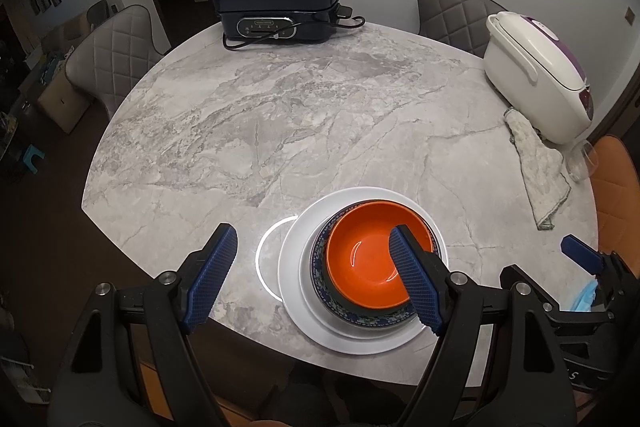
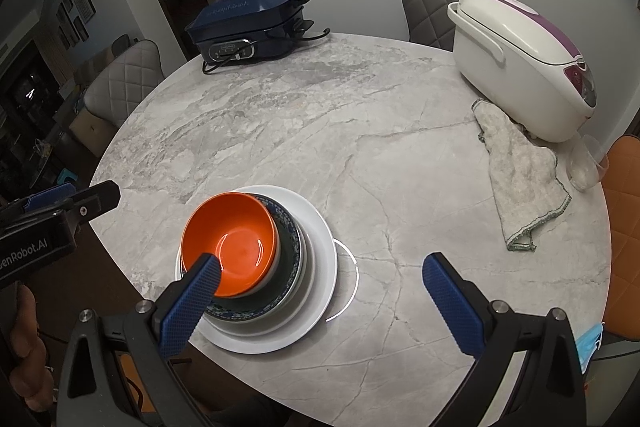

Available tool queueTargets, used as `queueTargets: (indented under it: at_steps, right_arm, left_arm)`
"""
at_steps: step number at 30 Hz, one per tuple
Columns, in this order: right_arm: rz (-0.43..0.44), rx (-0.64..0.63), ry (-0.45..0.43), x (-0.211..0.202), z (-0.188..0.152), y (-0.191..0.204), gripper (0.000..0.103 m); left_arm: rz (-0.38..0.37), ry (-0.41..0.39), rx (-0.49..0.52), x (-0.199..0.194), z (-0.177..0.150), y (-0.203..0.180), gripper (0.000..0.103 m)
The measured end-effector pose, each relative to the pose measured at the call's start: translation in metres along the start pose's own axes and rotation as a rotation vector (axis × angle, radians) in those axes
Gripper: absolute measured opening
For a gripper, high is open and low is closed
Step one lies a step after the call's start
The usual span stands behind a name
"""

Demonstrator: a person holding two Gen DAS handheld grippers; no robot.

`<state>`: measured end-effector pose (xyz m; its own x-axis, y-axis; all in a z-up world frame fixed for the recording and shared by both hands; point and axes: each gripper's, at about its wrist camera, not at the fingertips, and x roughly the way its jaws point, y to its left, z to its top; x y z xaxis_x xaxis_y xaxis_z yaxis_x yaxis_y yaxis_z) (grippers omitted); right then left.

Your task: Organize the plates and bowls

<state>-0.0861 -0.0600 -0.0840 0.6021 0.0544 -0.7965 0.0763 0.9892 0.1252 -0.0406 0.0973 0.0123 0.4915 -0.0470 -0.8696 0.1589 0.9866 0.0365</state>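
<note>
An orange bowl [image 1: 366, 259] [image 2: 232, 243] sits nested in a dark blue patterned bowl [image 1: 320, 287] [image 2: 290, 247], which sits on white plates [image 1: 296, 267] [image 2: 320, 251] near the front edge of the marble table. My left gripper [image 1: 316, 279] is open and empty above the stack's left side; its right finger overlaps the orange bowl in view. My right gripper [image 2: 324, 299] is open and empty above the stack's right side; its left finger overlaps the bowl. The right gripper also shows in the left wrist view [image 1: 584, 255].
A round marble table [image 1: 280, 115] [image 2: 320, 115] carries a dark blue electric cooker [image 1: 280, 3] [image 2: 248, 23] at the back, a white rice cooker [image 1: 540, 67] [image 2: 520, 63], a grey cloth [image 1: 540, 167] [image 2: 520, 179] and a glass [image 2: 588, 167] at the right. Chairs stand around it.
</note>
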Motion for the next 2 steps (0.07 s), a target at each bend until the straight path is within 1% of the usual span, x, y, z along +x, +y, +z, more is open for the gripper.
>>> queueTargets:
  at_steps: [2]
  right_arm:
    - [0.001, 0.000, 0.000, 0.0001, 0.0001, -0.0002, 0.103]
  left_arm:
    - [-0.012, 0.009, -0.002, 0.0011, 0.0000, 0.0007, 0.078]
